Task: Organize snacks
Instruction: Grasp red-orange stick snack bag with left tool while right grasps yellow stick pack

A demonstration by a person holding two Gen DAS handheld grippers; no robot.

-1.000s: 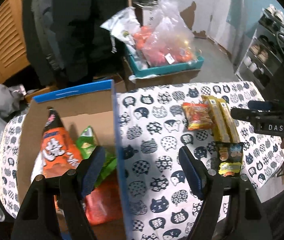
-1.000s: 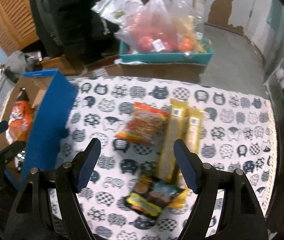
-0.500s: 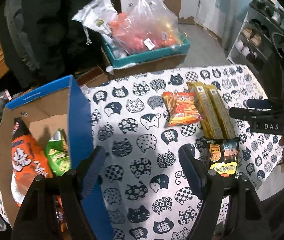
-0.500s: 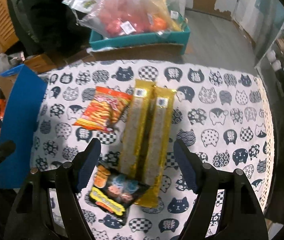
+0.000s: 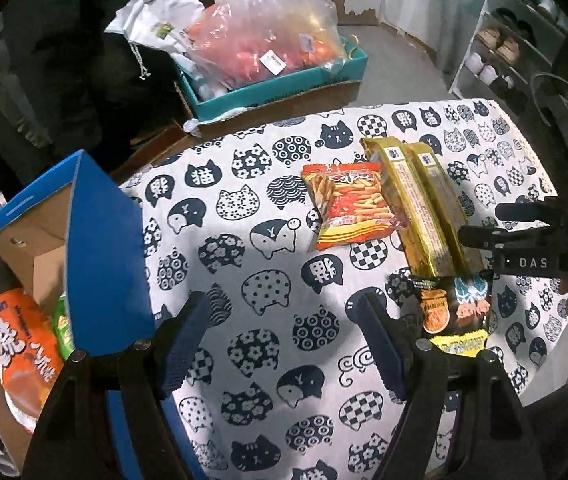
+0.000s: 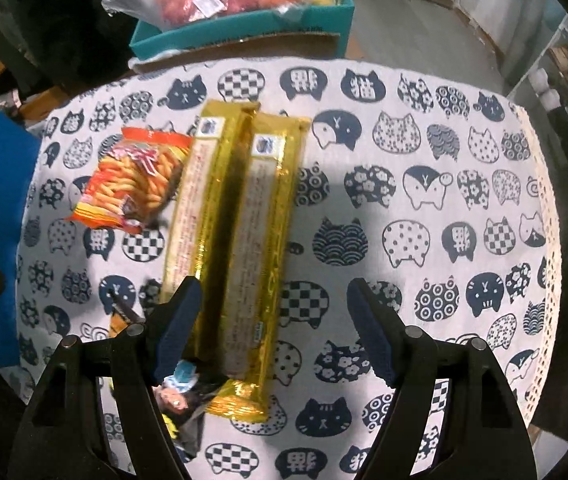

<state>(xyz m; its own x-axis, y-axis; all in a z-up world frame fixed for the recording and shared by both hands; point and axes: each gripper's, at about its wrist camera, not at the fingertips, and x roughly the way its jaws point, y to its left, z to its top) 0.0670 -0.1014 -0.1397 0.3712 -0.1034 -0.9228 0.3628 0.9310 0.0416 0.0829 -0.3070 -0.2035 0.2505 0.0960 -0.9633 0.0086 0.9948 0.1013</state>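
Gold-foil biscuit packs (image 6: 240, 240) lie side by side on table (image 6: 423, 208), long axis running up-frame, near ends between right gripper (image 6: 274, 320) jaws | jaws apart, empty | left gripper (image 5: 284, 340) apart, farther, lower centre.

Left hand-held gripper (image 5: 280, 340) pointing steeply down, jaws apart, empty; right hand-held gripper (image 6: 274, 322) same.

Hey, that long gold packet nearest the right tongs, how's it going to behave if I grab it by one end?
The gold packet is long and narrow, so held by one end it would probably droop or swing. Its glossy foil wrap looks slippery, so the pads may slide. It lies flat against a second gold packet, so a push would likely shift both.
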